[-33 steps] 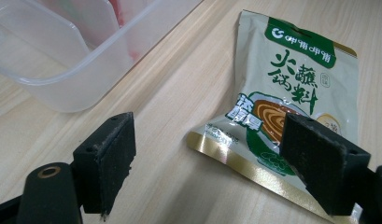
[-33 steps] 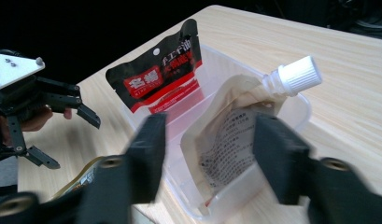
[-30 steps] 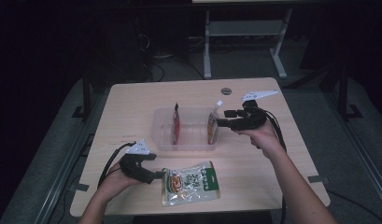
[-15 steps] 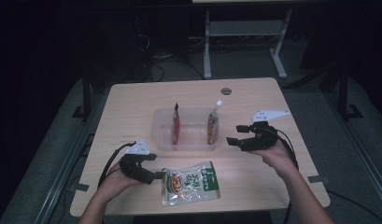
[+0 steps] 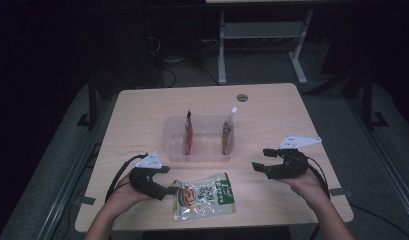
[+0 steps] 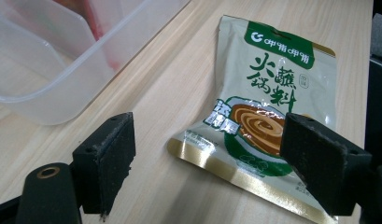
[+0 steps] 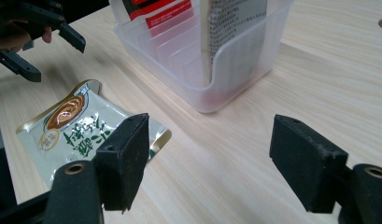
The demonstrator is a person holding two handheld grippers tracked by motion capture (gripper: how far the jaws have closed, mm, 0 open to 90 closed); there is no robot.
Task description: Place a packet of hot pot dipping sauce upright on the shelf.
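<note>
**Both grippers hung open over the table, sauce packet lying loose between them**

Over on the left side of the wooden table (image 5: 142,107), the left gripper (image 5: 168,191) sat low near the front edge, held in the person's left hand (image 5: 123,196), its cable looping away toward the table's left rim. Its jaws stood wide apart with nothing between them. From the left gripper view, the two black pads framed bare wood and the lower end of the green-and-cream sauce packet (image 6: 268,112), which lay flat on the table just ahead of them, not touched by either pad.

Moving toward the middle, that same packet (image 5: 206,194) rested near the front edge, just right of the left gripper's tips. Behind it stood the clear plastic bin (image 5: 173,150), with a red sachet (image 5: 188,136) upright in its left part and a brown sachet (image 5: 227,132) upright toward its right end, its pale top poking above the rim.

Further right, the right gripper (image 5: 260,160) hovered beside the bin's right front corner, apart from it, grey plate on top, carried by the right hand (image 5: 308,184). Its jaws had just been opening and stood released, empty. In the right gripper view, the pads bracketed bare wood, with the bin's corner (image 7: 212,100) ahead and the packet (image 7: 81,128) off to one side.
</note>
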